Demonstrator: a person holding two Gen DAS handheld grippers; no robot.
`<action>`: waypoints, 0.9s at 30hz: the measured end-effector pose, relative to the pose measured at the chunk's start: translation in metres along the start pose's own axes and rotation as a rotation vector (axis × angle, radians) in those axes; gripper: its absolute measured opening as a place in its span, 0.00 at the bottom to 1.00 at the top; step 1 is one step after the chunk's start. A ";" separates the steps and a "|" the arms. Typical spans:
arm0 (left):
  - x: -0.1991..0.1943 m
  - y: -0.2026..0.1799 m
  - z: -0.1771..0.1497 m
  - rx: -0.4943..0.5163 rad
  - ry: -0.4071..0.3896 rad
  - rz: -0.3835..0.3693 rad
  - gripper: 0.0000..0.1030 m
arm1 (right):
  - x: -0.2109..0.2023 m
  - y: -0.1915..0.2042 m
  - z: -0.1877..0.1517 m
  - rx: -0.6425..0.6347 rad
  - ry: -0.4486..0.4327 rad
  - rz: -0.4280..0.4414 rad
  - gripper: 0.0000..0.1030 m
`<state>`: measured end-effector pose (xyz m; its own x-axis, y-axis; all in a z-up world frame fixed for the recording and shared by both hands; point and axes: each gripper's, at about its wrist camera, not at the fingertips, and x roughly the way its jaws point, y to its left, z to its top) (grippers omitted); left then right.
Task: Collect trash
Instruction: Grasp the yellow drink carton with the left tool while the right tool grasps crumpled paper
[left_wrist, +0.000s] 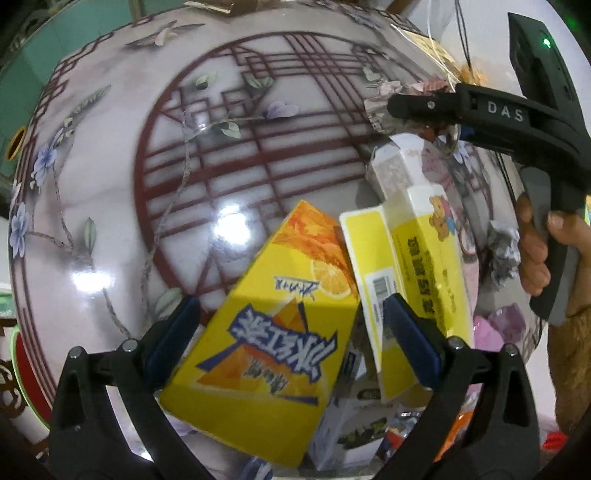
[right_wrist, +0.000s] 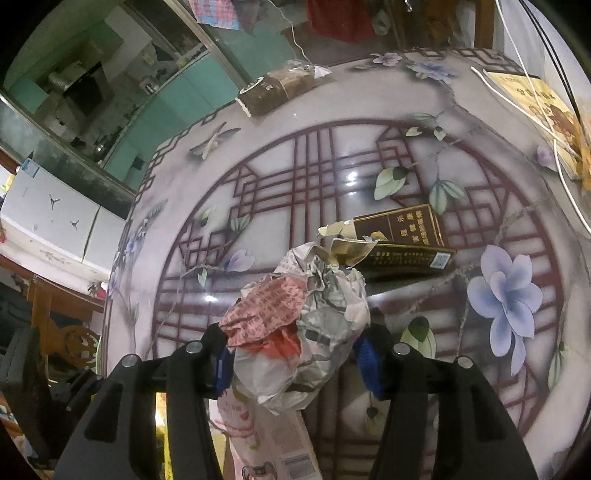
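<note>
Crumpled, creased paper wad (right_wrist: 299, 332) sits pinched in my right gripper (right_wrist: 295, 356); left gripper (left_wrist: 284, 336) spread around glossy yellow carton (left_wrist: 266, 354).

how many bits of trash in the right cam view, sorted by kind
brown packs: 2
yellow pack: 1
paper wad: 1
pink carton: 1
total: 5

Patterned table (right_wrist: 369, 162) — white fridge (right_wrist: 48, 218).
</note>
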<state>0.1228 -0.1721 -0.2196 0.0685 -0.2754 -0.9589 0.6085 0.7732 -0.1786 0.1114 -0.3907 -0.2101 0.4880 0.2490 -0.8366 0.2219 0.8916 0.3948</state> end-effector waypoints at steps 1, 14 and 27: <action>-0.001 0.001 -0.002 0.010 0.000 0.006 0.95 | -0.001 0.000 -0.001 0.001 0.000 -0.001 0.53; -0.010 0.022 -0.012 -0.110 -0.073 0.006 0.58 | -0.018 0.021 -0.010 -0.036 -0.034 -0.004 0.51; -0.100 0.030 -0.035 -0.276 -0.347 0.041 0.58 | -0.083 0.073 -0.029 -0.123 -0.168 -0.012 0.50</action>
<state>0.1069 -0.1015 -0.1372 0.3780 -0.3800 -0.8442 0.3693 0.8981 -0.2389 0.0628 -0.3353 -0.1230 0.6219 0.1805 -0.7620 0.1292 0.9361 0.3271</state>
